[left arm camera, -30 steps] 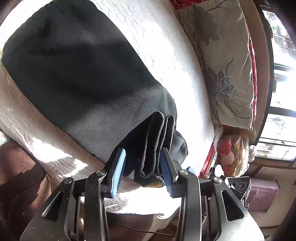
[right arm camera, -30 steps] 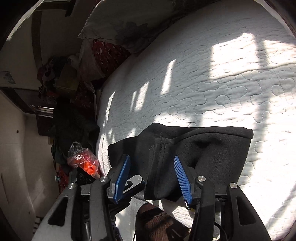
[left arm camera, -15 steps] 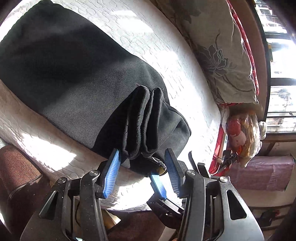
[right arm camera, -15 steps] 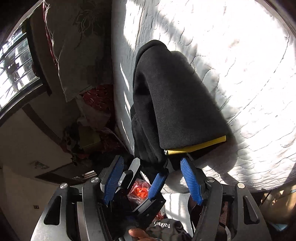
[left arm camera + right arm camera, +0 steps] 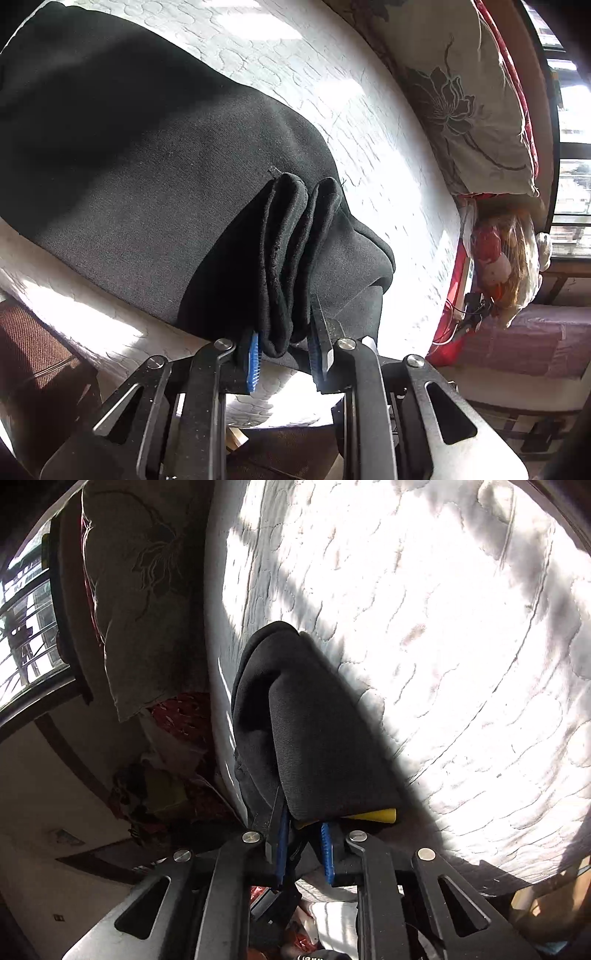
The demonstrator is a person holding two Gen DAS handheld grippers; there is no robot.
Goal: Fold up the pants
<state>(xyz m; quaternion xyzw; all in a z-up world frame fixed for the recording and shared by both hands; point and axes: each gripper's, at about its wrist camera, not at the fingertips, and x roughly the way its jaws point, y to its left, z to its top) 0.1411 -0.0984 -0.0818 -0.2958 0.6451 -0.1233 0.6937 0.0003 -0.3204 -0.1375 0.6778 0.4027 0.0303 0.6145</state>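
Lying on the bed (image 5: pixel 369 122), the pants (image 5: pixel 147 184) are pinched at lower centre by both just-closed grippers, left (image 5: pixel 282 354) and right (image 5: pixel 303 845).

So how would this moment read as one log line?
left gripper: just closed on black pants | right gripper: just closed on pants edge | bed: pants lying

Pants (image 5: pixel 147 155) lie on the bed (image 5: pixel 369 122), bunched end overhanging its near edge; a pillow (image 5: pixel 472 96) lies along the bed's far side.
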